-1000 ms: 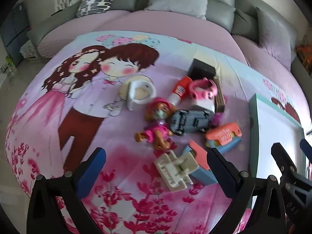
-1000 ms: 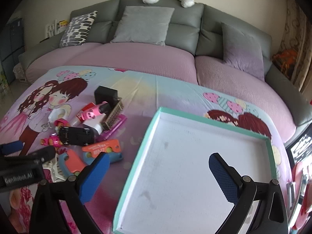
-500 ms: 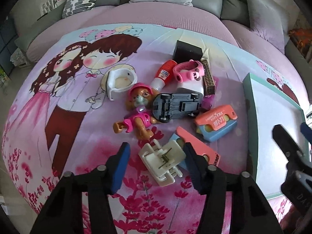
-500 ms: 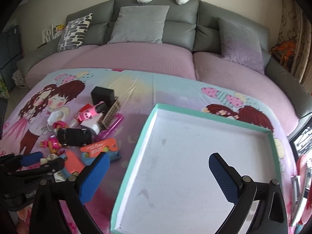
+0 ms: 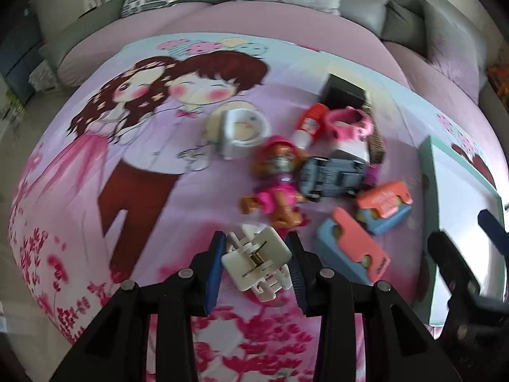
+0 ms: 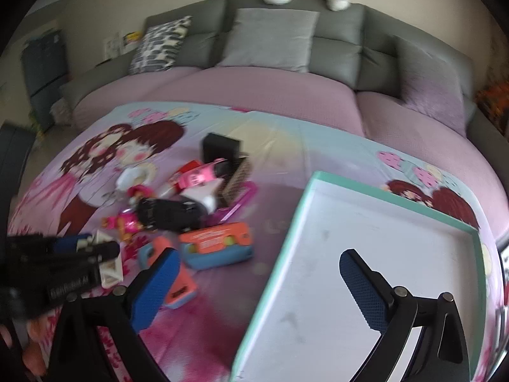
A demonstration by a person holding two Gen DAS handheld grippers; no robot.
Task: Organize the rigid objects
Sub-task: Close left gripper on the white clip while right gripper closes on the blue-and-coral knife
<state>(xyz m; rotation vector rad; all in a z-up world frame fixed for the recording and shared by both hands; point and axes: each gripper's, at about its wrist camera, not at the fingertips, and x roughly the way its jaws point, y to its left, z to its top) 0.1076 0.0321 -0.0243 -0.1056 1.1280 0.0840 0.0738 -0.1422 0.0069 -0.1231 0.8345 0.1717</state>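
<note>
A white spring clip [image 5: 256,256] lies on the printed cloth at the near edge of a toy pile. My left gripper [image 5: 256,248] points steeply down over it. Its jaws are closing, and both blue pads [image 5: 216,254] touch the clip's sides. In the right wrist view the left gripper [image 6: 82,248] shows at the far left with the clip [image 6: 109,270] under it. My right gripper [image 6: 257,262] stands open with nothing between its fingers, straddling the left rim of the teal-edged white tray [image 6: 350,222].
Behind the clip lie a pink dog figure [image 5: 280,191], a grey toy car [image 5: 334,175], two orange-and-blue cases [image 5: 383,203], a white cup [image 5: 241,127], a red-capped bottle [image 5: 310,124] and a black box [image 5: 343,94]. The tray [image 5: 461,184] lies to the right. A grey sofa runs behind.
My left gripper went from wide open to closed around the white clip, coming nearer to it. My right gripper stayed open and shifted slightly left over the tray's edge.
</note>
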